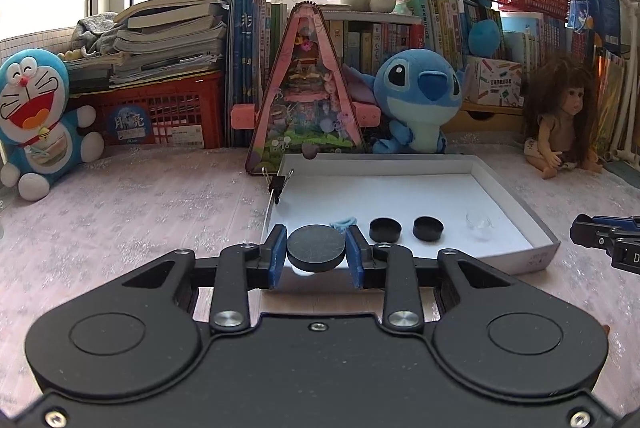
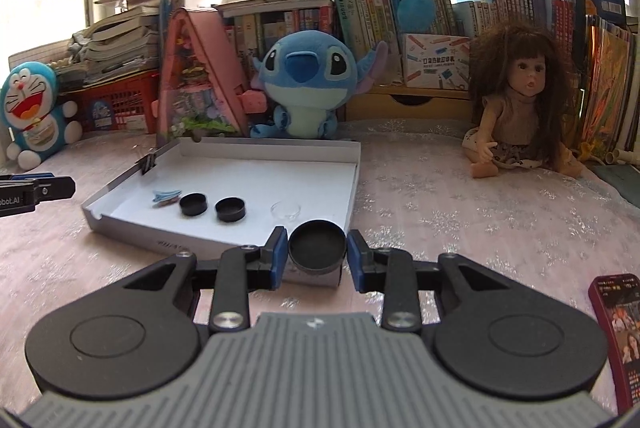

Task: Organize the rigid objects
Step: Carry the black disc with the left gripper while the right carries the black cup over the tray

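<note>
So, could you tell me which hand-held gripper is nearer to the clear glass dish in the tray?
Right. The right hand-held gripper sits just in front of the glass dish; the left hand-held gripper is further along the tray's near edge.

I'm in a home bedroom: plush toys (image 1: 416,100) at 12 o'clock, doll (image 2: 516,108) at 2, bookshelf (image 1: 400,36), window behind

Both wrist views sit low, facing the bookshelf wall; left nears tray (image 1: 516,204) front-left, right front-right. Shared: tray (image 2: 320,152), plush toys.
</note>
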A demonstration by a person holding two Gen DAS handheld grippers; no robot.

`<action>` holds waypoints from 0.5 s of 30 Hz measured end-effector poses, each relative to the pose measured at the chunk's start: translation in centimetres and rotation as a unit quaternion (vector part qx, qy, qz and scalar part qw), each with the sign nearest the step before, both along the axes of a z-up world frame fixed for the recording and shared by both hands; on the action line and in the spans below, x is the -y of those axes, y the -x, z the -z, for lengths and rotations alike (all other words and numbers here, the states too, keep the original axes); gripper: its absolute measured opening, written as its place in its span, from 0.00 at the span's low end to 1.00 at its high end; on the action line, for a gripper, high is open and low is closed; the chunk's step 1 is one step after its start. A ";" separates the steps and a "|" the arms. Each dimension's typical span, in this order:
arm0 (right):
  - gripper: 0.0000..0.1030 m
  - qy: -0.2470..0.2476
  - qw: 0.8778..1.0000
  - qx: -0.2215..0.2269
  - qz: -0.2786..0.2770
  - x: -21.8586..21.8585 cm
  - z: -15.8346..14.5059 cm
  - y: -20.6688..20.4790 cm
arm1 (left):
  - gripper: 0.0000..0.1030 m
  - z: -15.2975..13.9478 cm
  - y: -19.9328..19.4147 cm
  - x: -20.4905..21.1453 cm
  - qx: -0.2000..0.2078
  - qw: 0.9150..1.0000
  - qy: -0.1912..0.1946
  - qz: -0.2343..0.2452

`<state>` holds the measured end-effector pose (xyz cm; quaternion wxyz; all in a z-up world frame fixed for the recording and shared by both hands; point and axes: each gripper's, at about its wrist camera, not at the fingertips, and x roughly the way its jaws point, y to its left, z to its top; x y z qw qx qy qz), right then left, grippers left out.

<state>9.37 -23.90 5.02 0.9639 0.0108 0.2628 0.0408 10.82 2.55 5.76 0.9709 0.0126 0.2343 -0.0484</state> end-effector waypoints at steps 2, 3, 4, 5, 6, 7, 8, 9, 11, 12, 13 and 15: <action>0.37 0.004 1.000 -0.005 0.005 0.1 0.2 -1.2 | 0.29 0.1 -1.4 0.1 -0.001 1.000 0.000 0.002; 0.37 0.007 1.000 -0.007 0.006 0.0 0.3 -1.7 | 0.29 0.1 -2.1 0.2 -0.002 1.000 0.000 0.002; 0.36 0.010 1.000 -0.009 0.007 0.0 0.4 -2.3 | 0.29 0.2 -2.8 0.3 -0.002 1.000 -0.001 0.001; 0.36 0.012 1.000 -0.011 0.007 -0.1 0.4 -2.7 | 0.29 0.3 -3.7 0.3 -0.006 1.000 -0.002 0.002; 0.37 0.013 1.000 -0.014 0.005 -0.2 0.5 -3.2 | 0.29 0.4 -4.4 0.4 -0.011 1.000 -0.004 0.002; 0.37 0.012 1.000 -0.019 0.003 -0.2 0.6 -3.8 | 0.29 0.5 -5.1 0.5 -0.014 1.000 -0.005 0.000; 0.37 0.007 1.000 -0.025 0.003 -0.2 0.7 -4.3 | 0.29 0.7 -5.8 0.5 -0.017 1.000 -0.005 -0.002; 0.37 0.001 0.999 -0.032 0.004 -0.1 0.8 -4.8 | 0.29 1.0 -6.4 0.5 -0.021 1.000 -0.005 -0.004; 0.37 -0.019 0.998 -0.051 0.006 0.1 0.9 -6.1 | 0.29 1.4 -7.8 0.5 -0.032 0.999 -0.003 -0.008; 0.37 -0.027 0.998 -0.059 0.008 0.2 1.0 -6.6 | 0.29 1.7 -8.4 0.5 -0.039 0.999 -0.002 -0.010; 0.37 -0.032 0.997 -0.065 0.011 0.3 1.1 -7.1 | 0.29 1.9 -9.0 0.4 -0.044 0.999 0.000 -0.013; 0.37 -0.040 0.996 -0.076 0.017 0.4 1.2 -8.1 | 0.29 2.4 -10.1 0.2 -0.052 0.998 0.000 -0.020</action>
